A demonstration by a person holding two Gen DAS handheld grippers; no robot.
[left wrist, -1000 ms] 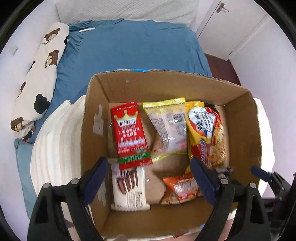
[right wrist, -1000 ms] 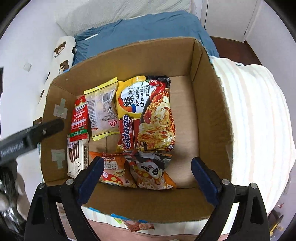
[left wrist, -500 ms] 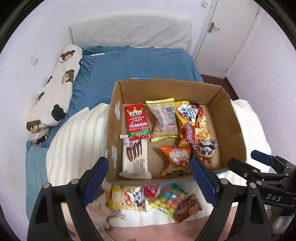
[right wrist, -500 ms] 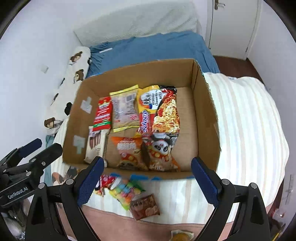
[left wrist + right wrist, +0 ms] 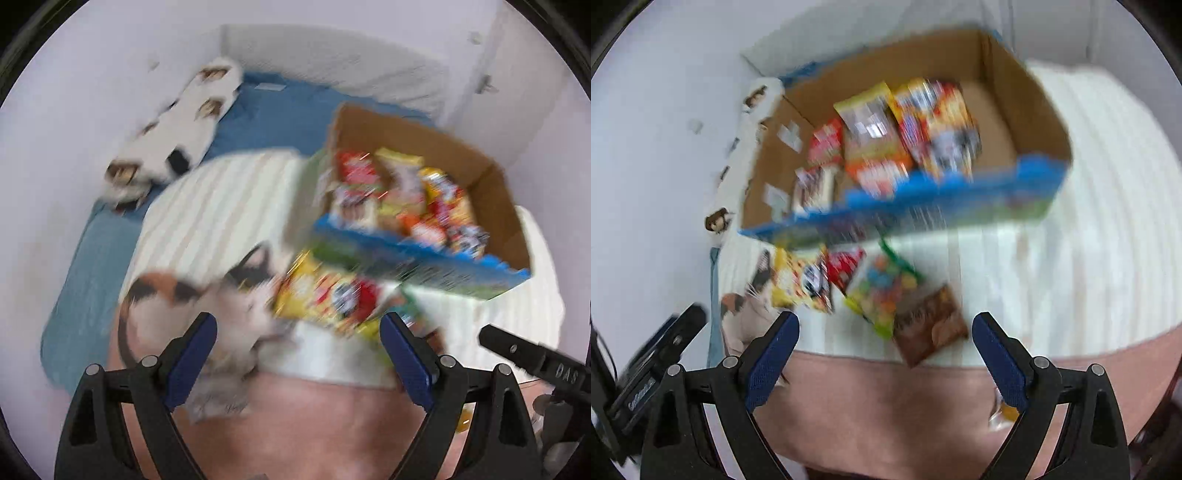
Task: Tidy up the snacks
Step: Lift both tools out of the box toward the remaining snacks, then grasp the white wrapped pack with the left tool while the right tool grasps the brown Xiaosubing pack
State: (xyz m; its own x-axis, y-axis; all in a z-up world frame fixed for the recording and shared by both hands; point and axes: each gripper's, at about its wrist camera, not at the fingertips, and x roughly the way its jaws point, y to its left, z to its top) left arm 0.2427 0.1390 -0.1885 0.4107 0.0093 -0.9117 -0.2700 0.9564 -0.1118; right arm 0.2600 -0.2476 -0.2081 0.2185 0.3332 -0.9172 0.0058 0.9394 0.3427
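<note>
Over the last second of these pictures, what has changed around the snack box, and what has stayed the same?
Both grippers, left and right, pulled back from above the cardboard box, bringing into view the loose packets lying on the striped blanket and a cat. Nothing was grasped. Both stay open and empty, and the packets inside the box keep their arrangement.

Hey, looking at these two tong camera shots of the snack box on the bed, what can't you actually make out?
- Labels on snacks in the cardboard box: motion blur, both views.
- Cat, left view: smeared, partly behind the left tongs.
- Yellow packet, right view: mostly behind the right tongs.
</note>
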